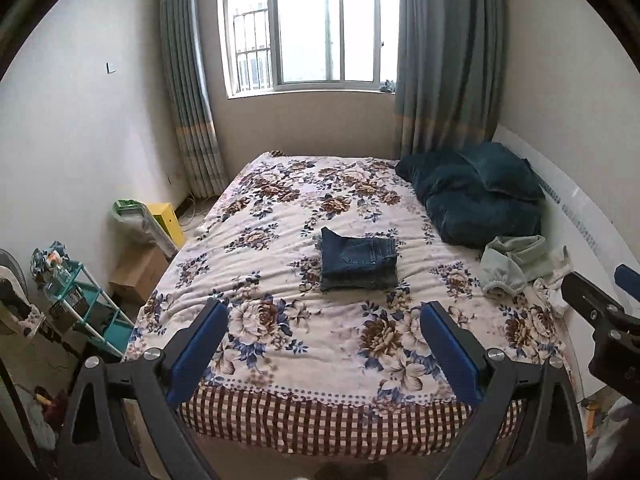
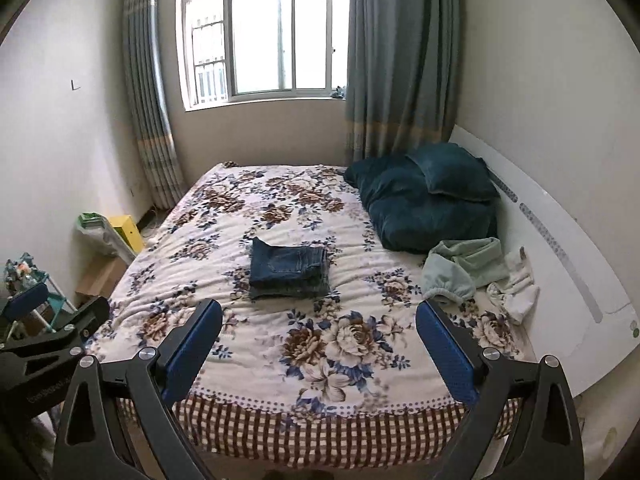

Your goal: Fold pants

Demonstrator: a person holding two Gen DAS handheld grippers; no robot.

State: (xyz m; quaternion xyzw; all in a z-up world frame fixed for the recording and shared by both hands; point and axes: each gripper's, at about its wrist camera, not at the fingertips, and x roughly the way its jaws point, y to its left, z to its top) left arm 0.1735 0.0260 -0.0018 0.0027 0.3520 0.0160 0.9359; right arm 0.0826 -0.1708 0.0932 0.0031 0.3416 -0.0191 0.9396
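A pair of dark blue jeans (image 1: pixel 358 259) lies folded into a small rectangular stack in the middle of the floral bedspread (image 1: pixel 288 320); it also shows in the right wrist view (image 2: pixel 289 269). My left gripper (image 1: pixel 324 354) is open and empty, held back over the foot of the bed, well short of the jeans. My right gripper (image 2: pixel 318 354) is open and empty too, at the foot of the bed. Each gripper shows at the edge of the other's view.
Dark teal pillows (image 1: pixel 476 196) and a heap of pale green and white clothes (image 1: pixel 516 264) lie at the right, by the white headboard (image 2: pixel 560 248). A teal rack (image 1: pixel 76 300), a cardboard box (image 1: pixel 138 272) and a yellow box (image 1: pixel 168 220) stand on the floor at the left.
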